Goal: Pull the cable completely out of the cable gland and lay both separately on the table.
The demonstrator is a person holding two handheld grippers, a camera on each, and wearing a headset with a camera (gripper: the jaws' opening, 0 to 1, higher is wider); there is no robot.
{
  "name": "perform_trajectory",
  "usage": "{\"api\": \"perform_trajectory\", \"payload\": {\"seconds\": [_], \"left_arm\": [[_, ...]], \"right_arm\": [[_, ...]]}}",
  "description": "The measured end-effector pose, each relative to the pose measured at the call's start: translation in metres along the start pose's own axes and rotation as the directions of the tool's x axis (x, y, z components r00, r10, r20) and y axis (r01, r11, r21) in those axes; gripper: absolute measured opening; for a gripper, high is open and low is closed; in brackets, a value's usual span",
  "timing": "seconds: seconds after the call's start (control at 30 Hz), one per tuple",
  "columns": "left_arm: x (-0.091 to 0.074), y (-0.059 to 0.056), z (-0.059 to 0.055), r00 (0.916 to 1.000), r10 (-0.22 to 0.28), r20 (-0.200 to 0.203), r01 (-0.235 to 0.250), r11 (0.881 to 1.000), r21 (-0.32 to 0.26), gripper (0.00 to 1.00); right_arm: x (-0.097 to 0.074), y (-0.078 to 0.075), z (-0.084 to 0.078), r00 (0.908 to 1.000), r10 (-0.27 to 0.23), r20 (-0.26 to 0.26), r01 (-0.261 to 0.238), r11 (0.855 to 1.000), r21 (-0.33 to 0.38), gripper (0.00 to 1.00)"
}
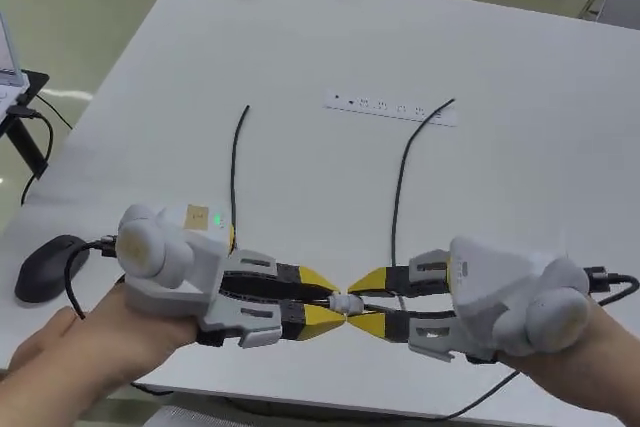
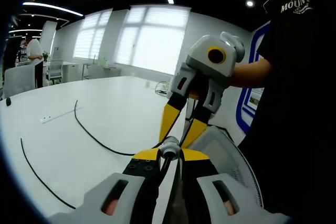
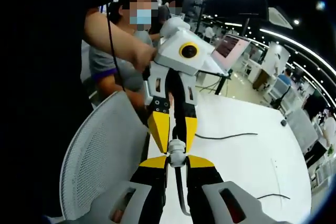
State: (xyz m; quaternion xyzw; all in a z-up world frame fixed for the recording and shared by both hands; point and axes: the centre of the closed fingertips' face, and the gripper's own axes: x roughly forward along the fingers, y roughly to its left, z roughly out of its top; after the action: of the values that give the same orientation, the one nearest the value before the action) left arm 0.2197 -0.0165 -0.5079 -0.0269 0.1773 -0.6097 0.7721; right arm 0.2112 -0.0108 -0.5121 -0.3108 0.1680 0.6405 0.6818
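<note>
The 2 claws meet tip to tip just above the near edge of the white worktop (image 1: 500, 177), and the cable gland (image 1: 347, 303) sits right between them, off the surface. The left claw (image 1: 333, 305) comes in from the left, and its yellow tips are drawn in to a narrow gap, pinching 1 end of the small pale gland. The right claw (image 1: 365, 305) comes from the opposite side, equally close to shut, with its tips flanking the gland's other end. In the right gripper view the gland (image 3: 177, 150) stands upright between the 2 pairs of yellow tips.

The black cable (image 1: 400, 177) is in the gland. It lies on the worktop from near a white power strip (image 1: 390, 107), curves toward the person and rises between the right claw's 2 jaws to the gland. A short free length hangs below those jaws in the right gripper view.

A 2nd black cable (image 1: 234, 167) lies loose on the worktop to the left, well apart from the 1st. A dark mouse (image 1: 45, 267) rests near the left edge. A hand (image 1: 80, 357) grips each tool's white body.
</note>
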Motion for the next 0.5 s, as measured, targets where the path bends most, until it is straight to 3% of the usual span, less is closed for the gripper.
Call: {"api": "perform_trajectory", "payload": {"seconds": [0.27, 0.37, 0.5], "left_arm": [[0.004, -0.003, 0.004, 1.0000, 0.002, 0.006, -0.002, 1.000, 0.020, 0.15], [0.003, -0.003, 0.006, 0.9999, 0.001, 0.012, -0.001, 1.000, 0.030, 0.15], [-0.002, 0.000, 0.009, 0.9998, 0.014, 0.016, -0.014, 0.999, 0.040, 0.15]], "right_arm": [[-0.005, -0.002, 0.000, 0.9996, -0.026, -0.014, 0.025, 0.998, -0.059, 0.09], [-0.007, -0.004, 0.002, 0.9996, -0.029, -0.001, 0.029, 1.000, -0.012, 0.09], [-0.014, -0.011, 0.010, 0.9959, -0.070, 0.057, 0.064, 0.993, 0.103, 0.12]]}}
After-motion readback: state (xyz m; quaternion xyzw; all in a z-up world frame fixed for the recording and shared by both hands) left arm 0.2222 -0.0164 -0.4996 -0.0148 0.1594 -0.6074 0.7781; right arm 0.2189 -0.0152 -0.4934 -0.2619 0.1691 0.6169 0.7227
